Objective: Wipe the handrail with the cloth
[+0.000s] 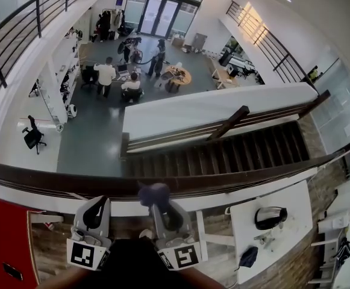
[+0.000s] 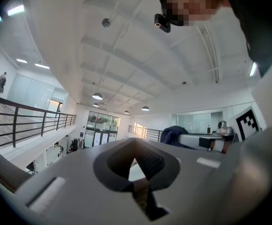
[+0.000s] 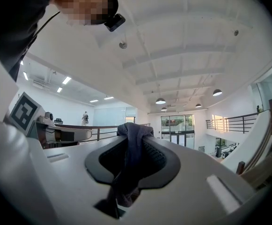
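A dark wooden handrail (image 1: 235, 176) curves across the head view, just beyond both grippers. A dark blue cloth (image 1: 153, 192) is bunched at the tip of my right gripper (image 1: 161, 205), which is shut on it; the bunch lies over the rail's near edge. In the right gripper view the cloth (image 3: 133, 149) hangs down between the jaws of that gripper (image 3: 135, 135). My left gripper (image 1: 97, 202) is to the left, just short of the rail. Its jaws (image 2: 136, 149) are shut with nothing between them. From the left gripper view the cloth (image 2: 175, 135) shows at the right.
Past the rail is a long drop to an atrium floor with people and desks (image 1: 126, 71). A dark staircase (image 1: 235, 152) descends below the rail. A white table (image 1: 283, 233) with a black bag stands lower right, a red panel (image 1: 6, 245) lower left.
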{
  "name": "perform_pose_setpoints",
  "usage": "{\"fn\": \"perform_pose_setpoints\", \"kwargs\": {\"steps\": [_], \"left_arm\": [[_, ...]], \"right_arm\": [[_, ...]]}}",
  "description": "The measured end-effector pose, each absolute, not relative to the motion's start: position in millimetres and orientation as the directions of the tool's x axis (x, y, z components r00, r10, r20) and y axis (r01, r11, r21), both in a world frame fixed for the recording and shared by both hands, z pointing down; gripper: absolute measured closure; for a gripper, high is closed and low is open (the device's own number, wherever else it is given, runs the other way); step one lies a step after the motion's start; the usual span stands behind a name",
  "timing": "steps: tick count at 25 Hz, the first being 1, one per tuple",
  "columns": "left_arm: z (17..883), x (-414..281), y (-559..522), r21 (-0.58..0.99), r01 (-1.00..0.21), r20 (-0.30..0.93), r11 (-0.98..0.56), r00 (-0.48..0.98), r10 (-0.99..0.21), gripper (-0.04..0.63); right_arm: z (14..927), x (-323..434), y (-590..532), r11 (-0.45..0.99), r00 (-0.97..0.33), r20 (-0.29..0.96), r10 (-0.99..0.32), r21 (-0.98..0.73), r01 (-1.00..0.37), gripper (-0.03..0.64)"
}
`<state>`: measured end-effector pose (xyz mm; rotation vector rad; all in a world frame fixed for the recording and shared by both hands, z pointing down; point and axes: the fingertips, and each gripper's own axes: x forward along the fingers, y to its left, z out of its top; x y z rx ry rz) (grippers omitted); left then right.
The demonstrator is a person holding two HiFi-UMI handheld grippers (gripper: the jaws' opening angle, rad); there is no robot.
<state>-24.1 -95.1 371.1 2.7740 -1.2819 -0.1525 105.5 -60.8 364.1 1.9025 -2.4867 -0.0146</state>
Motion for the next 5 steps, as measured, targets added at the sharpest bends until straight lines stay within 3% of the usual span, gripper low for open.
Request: {"fn": "perform_pose_setpoints", "kwargs": {"steps": [5], "left_arm": [[377.5,-29.4,-96.3,0.128,-0.764,-0.028,-0.632,0.634,-0.773,0.597]], "right_arm": [[364.3,107.3,-66.2,0.256,-0.256,0.008,-0.967,0.007,-0.967,0.546]]}}
